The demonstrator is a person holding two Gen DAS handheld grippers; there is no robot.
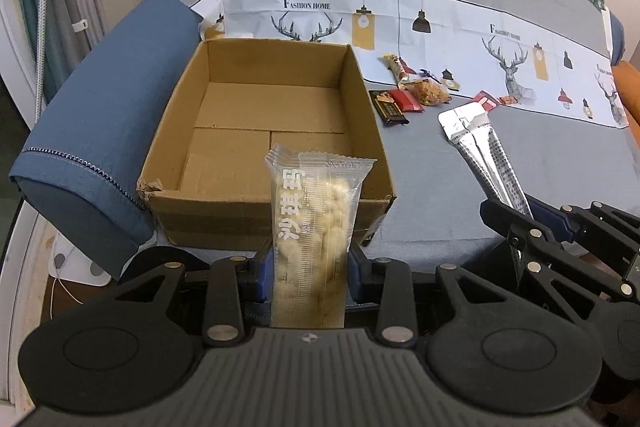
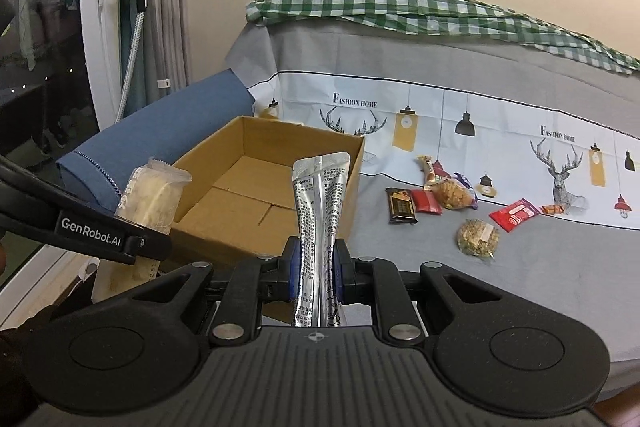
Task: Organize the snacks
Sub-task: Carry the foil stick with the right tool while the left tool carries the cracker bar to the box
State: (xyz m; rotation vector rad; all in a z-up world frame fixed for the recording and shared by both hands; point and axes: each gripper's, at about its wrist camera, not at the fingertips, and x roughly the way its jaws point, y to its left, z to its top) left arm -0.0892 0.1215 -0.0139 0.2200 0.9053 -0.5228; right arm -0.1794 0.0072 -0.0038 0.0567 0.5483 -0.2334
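Each tongs grips one snack; one cardboard box (image 1: 256,131) is empty.

Right claw (image 2: 316,269) clamps silver pouch (image 2: 318,203) upright — open cardboard box (image 2: 280,183) behind, snacks (image 2: 440,199) scattered right.

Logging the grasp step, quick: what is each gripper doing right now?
Left gripper: closed on a clear-wrapped pale puffed snack bar.
Right gripper: closed on a pair of silver foil stick sachets.
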